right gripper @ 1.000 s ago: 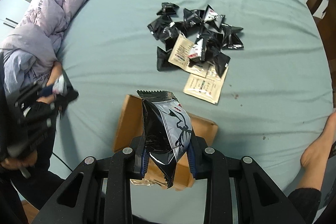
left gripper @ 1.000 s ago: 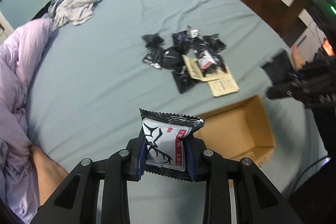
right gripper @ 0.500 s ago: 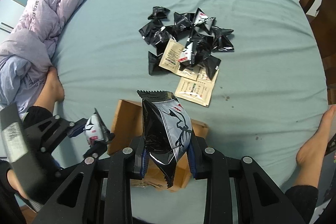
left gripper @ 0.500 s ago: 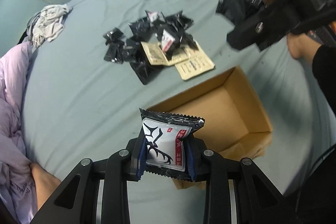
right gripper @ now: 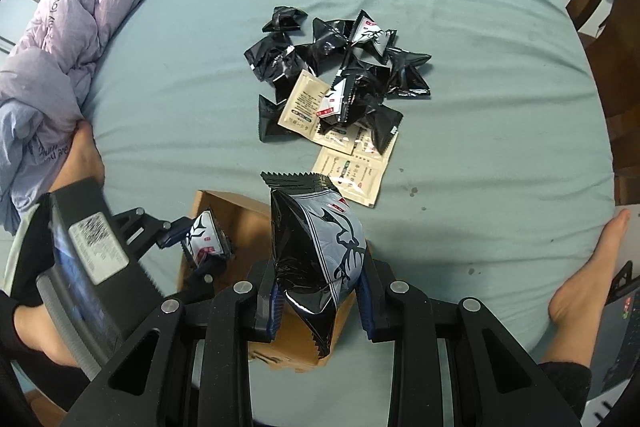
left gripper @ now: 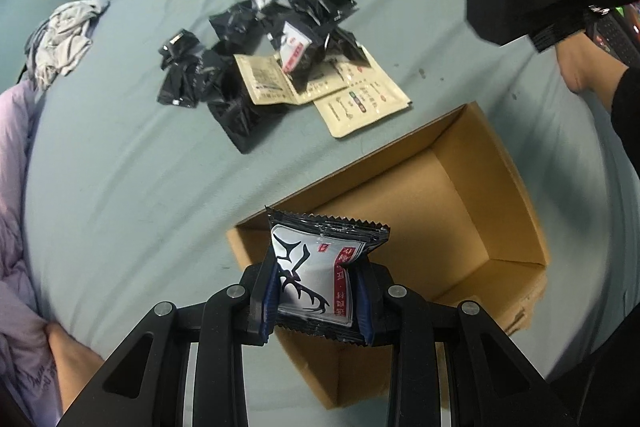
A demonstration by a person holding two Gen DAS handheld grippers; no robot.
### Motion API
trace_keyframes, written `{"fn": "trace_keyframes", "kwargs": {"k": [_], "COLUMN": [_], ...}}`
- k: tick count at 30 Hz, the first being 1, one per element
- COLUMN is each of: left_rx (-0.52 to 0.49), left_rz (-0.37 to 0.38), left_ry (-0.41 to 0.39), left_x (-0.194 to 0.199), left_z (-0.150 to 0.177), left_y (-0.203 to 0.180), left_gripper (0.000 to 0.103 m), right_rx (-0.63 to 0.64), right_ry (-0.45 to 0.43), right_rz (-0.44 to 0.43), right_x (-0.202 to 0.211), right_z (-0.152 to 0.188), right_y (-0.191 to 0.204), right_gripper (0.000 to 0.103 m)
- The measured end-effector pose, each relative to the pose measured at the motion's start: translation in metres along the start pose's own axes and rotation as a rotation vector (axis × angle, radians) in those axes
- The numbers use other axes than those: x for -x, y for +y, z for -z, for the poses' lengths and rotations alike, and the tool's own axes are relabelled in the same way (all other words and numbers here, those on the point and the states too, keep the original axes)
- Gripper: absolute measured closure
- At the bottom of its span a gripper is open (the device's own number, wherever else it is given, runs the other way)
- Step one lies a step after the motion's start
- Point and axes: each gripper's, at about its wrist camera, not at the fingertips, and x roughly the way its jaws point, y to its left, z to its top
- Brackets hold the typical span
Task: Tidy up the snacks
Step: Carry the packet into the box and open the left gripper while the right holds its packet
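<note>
The box (left gripper: 472,187) sits on the bed (left gripper: 120,187), with the snack heap (left gripper: 272,43) seemingly just behind it.

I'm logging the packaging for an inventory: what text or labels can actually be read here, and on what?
Quilt: "love", the rest unclear.
Held snack packets: red label, characters illegible.
Beige sachets: print too small.
Left gripper's sticker: blurred.

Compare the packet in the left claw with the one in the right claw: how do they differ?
The left packet shows its white antler face square to its camera; the right packet is turned, mostly black side showing. The left packet sits flat and level; the right packet stands tall and puffed. Both are same-brand snacks, each pinched over the box.
</note>
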Motion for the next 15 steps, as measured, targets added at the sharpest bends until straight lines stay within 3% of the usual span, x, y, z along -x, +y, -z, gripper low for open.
{"fn": "trace_keyframes", "kwargs": {"k": [10,12,15], "left_rx": [-0.017,-0.012,0.003], "left_rz": [0.001,0.013,0.019], "left_ry": [0.012,0.020,0.011], "left_x": [-0.0082,-0.0090,-0.0029], "left_z": [-0.0038,-0.0046,-0.0058], "left_y": [-0.0007,0.0001,0.0021], "left_gripper": [0.069,0.064,0.041], "right_rx": [-0.017,-0.017,-0.013], "right_ry": [0.026,0.025,0.021], "right_rz": [0.010,0.010,0.014], "right_x": [-0.0096,-0.0102,-0.0101], "right_z": [-0.0001,0.0000,0.0000], "right_y": [-0.0101,-0.0104,-0.0096], "right_gripper": [0.075,0.075,0.075]}}
